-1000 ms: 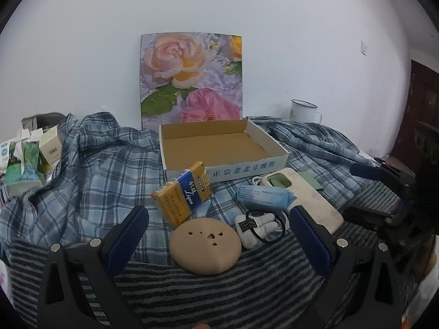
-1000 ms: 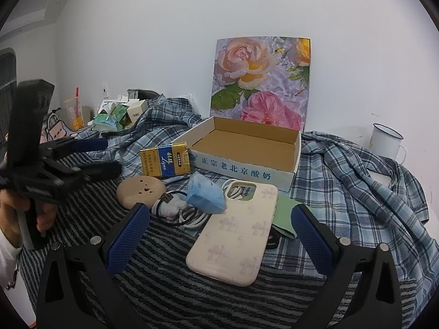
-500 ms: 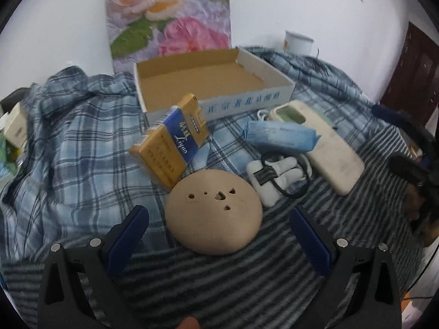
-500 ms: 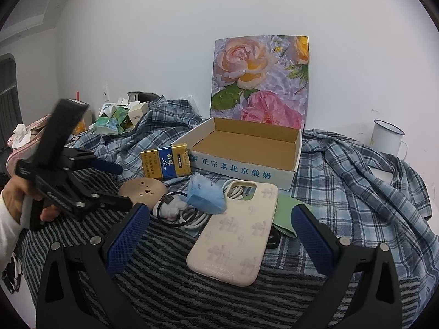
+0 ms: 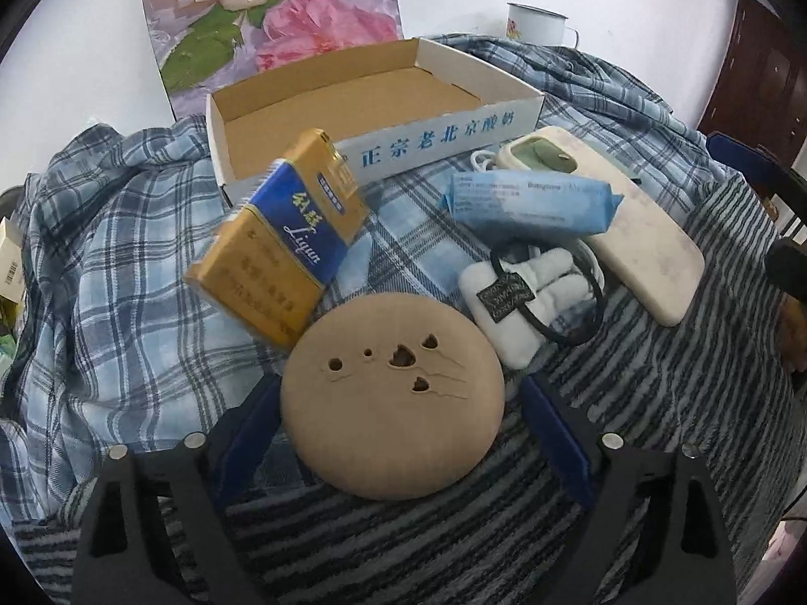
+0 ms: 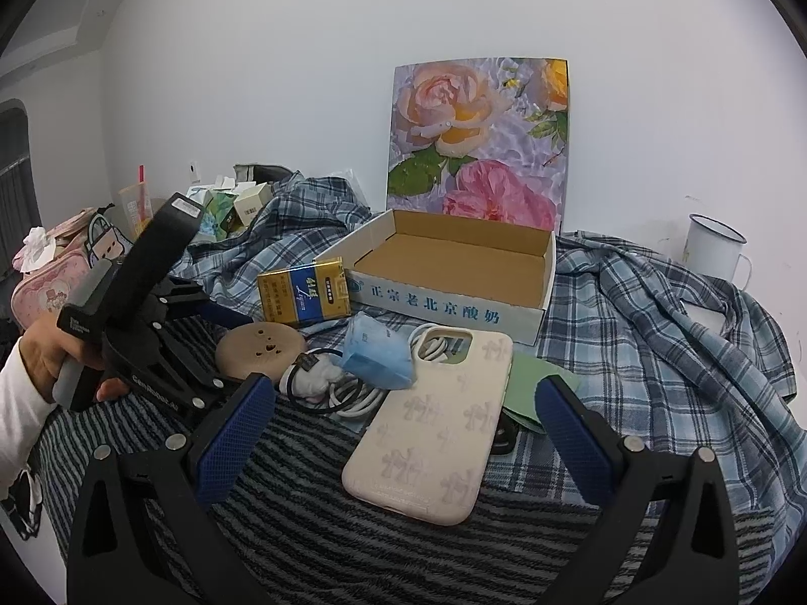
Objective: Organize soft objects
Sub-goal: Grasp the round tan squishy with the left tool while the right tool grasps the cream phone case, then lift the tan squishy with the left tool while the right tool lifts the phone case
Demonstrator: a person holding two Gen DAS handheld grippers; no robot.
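A round tan soft pad (image 5: pixel 392 396) with small holes lies on the striped blanket. My left gripper (image 5: pixel 398 428) is open, its blue fingers (image 5: pixel 252 428) on either side of the pad; it also shows in the right wrist view (image 6: pixel 212 333). Behind the pad lie a yellow-blue pack (image 5: pixel 282 237), a blue tissue packet (image 5: pixel 529 199), a white plush hair tie (image 5: pixel 529 292) and a cream phone case (image 5: pixel 620 232). An empty cardboard box (image 5: pixel 383 96) stands behind. My right gripper (image 6: pixel 403 418) is open and empty above the phone case (image 6: pixel 434 423).
A floral board (image 6: pixel 479 141) leans on the wall behind the box. A white enamel mug (image 6: pixel 713 247) stands at the right. A plaid shirt (image 6: pixel 655 322) covers the bed. Small boxes (image 6: pixel 237 206) and a pink bag (image 6: pixel 65 252) sit at the left.
My left gripper has moved forward and down until its open fingers straddle the tan pad. My right gripper has stayed in place.
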